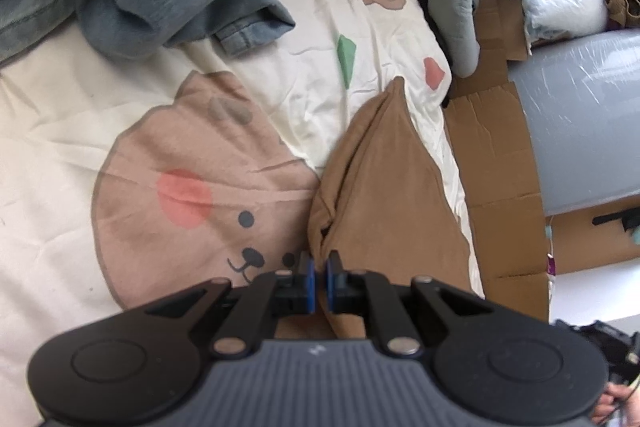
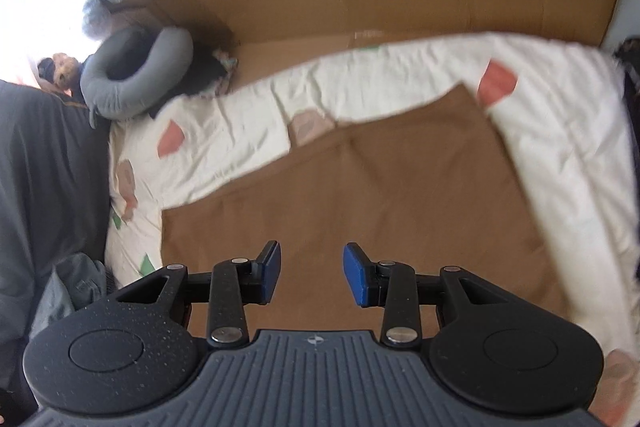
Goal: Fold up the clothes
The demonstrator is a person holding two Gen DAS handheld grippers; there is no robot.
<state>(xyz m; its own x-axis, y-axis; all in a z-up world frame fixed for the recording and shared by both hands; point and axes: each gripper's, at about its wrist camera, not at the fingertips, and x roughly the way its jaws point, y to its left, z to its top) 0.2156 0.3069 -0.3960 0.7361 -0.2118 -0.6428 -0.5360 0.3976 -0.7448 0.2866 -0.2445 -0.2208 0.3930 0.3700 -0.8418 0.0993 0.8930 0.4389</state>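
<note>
No words, brand names or numbers can be read anywhere here. The only marks are a small pale emblem moulded into the ribbed dark grey plastic body of the left claw point(image 1: 319, 281) and a similar tiny round emblem on the right claw point(image 2: 311, 277), neither legible.
</note>
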